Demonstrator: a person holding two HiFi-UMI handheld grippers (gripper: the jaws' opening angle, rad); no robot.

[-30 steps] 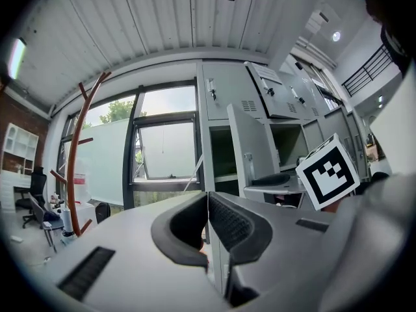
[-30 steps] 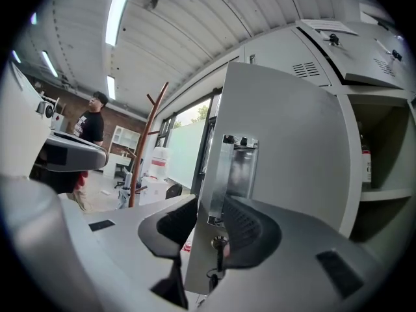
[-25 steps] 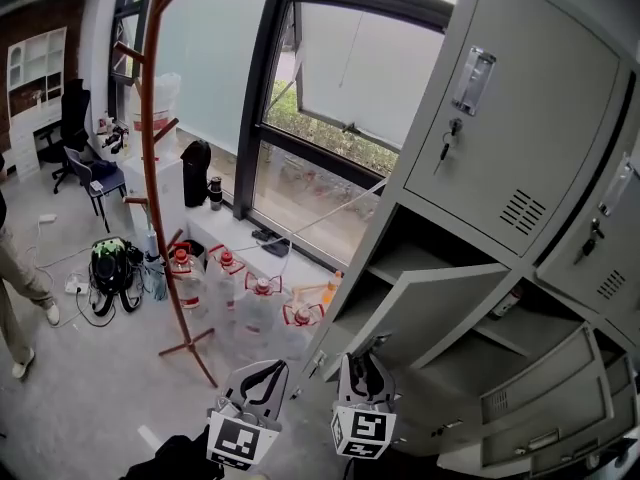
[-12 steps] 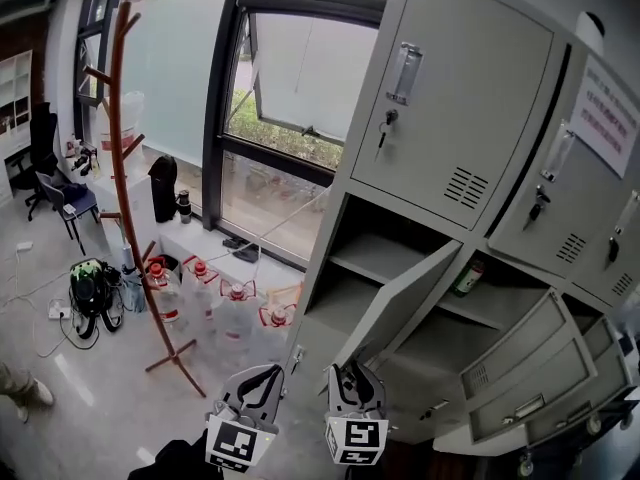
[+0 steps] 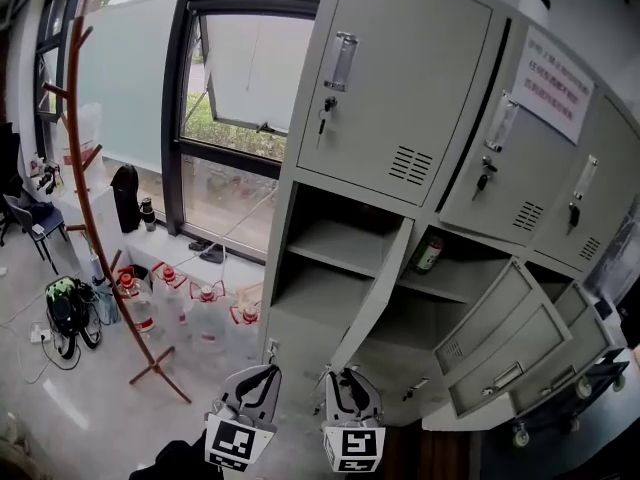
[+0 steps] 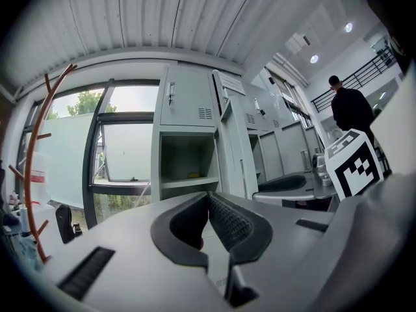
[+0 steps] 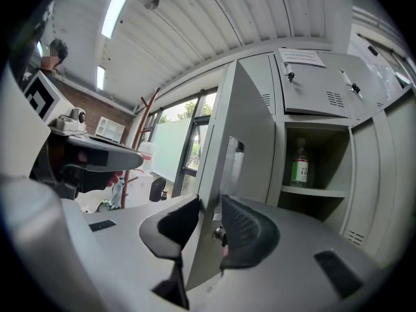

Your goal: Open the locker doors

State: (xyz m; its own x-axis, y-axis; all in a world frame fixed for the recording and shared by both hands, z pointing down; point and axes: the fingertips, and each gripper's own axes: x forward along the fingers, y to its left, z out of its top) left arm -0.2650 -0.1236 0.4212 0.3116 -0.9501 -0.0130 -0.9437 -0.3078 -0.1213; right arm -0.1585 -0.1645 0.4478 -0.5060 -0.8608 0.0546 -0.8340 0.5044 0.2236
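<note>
A bank of grey lockers (image 5: 400, 88) fills the head view. The lower left locker's door (image 5: 375, 288) stands swung out, its compartment open behind it. My right gripper (image 5: 345, 376) is at that door's lower free edge. In the right gripper view the door (image 7: 237, 148) runs edge-on between the jaws of the right gripper (image 7: 209, 203), which are closing with both pads against it beside the lock. My left gripper (image 5: 258, 373) hangs left of the door, apart from it. In its own view the left gripper (image 6: 208, 197) has its tips together and nothing held.
Two more lower doors (image 5: 490, 318) hang open at the right, and a green bottle (image 5: 428, 253) stands on a shelf. Upper doors are closed with keys (image 5: 322, 108) in their locks. A coat rack (image 5: 85, 198), water jugs (image 5: 200, 313) and a backpack (image 5: 62, 303) stand left. A person (image 6: 348, 109) stands far off.
The head view has swung right and up, bringing more lockers into sight. The lower left door has swung wider, now nearly edge-on. Both grippers stay low in the view.
</note>
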